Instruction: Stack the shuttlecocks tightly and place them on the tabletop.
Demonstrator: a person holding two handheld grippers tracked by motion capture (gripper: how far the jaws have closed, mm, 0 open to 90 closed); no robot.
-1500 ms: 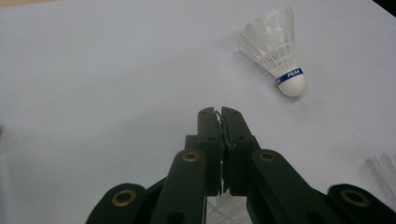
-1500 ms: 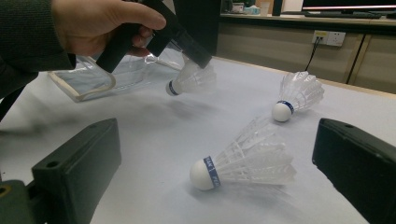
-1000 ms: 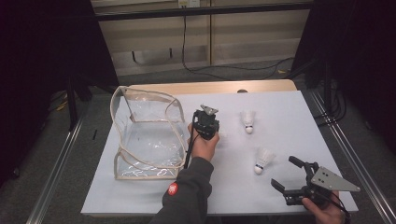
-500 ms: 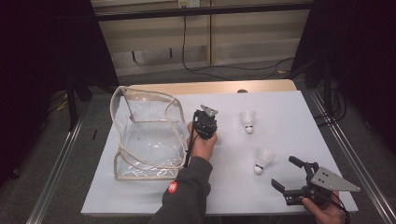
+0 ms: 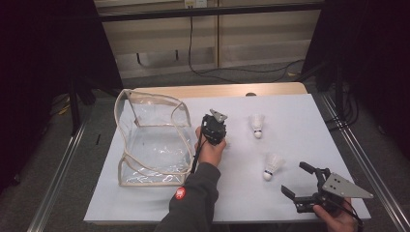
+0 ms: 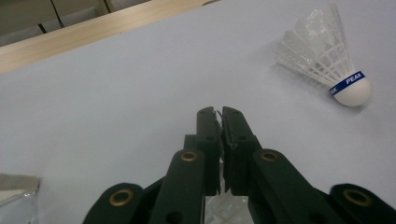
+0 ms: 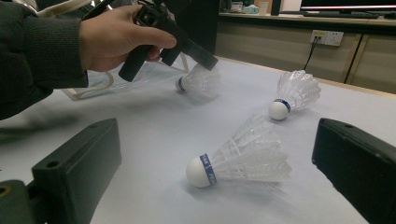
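While the left tongs (image 5: 216,126) clamp a shuttlecock's feathers (image 7: 198,80) at the surface's (image 5: 300,121) centre, the clear bag (image 5: 150,140) awaits at nine o'clock; the right tongs (image 5: 299,181) gape idle.

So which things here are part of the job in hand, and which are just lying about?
In the job:
- left gripper, shut on a white feathered shuttlecock
- clear plastic pouch with beige trim
- two more white shuttlecocks
- right gripper, open

Lying about:
- black cable on the floor
- wall socket
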